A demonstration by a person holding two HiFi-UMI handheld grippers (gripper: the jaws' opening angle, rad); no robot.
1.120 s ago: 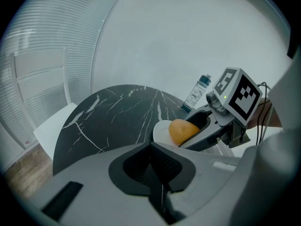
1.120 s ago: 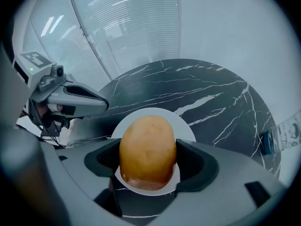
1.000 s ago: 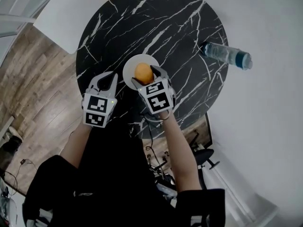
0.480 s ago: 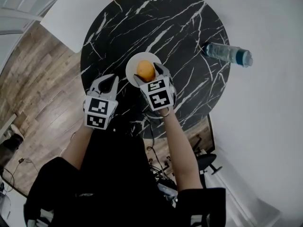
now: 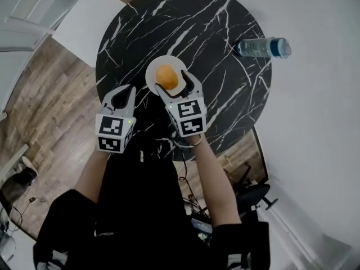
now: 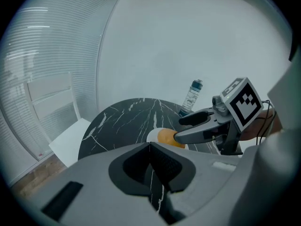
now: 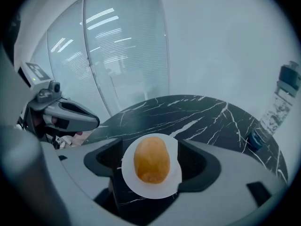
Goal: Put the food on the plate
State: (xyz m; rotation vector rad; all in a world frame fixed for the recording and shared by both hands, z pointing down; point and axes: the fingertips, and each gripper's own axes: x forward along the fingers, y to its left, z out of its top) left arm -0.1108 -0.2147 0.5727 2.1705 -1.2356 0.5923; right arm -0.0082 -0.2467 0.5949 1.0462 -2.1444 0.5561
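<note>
An orange-brown bread roll (image 5: 166, 76) lies on a small white plate (image 5: 152, 72) on the round black marble table (image 5: 214, 27). My right gripper (image 5: 175, 84) is open, with one jaw on each side of the roll and a gap on both sides. In the right gripper view the roll (image 7: 151, 159) rests on the plate (image 7: 141, 189) between the spread jaws. My left gripper (image 5: 121, 91) hovers left of the plate, jaws together and empty. Past its closed tips (image 6: 150, 147) in the left gripper view are the roll (image 6: 165, 137) and the right gripper (image 6: 197, 126).
A clear water bottle with a blue cap (image 5: 261, 47) lies at the table's right edge. A white chair (image 5: 90, 24) stands off the table's far left. Wooden floor surrounds the table. The person's arms and dark clothing fill the lower head view.
The roll stays on the plate. My right gripper has drawn back slightly toward the person, leaving more space behind the roll. The left gripper has barely moved.
</note>
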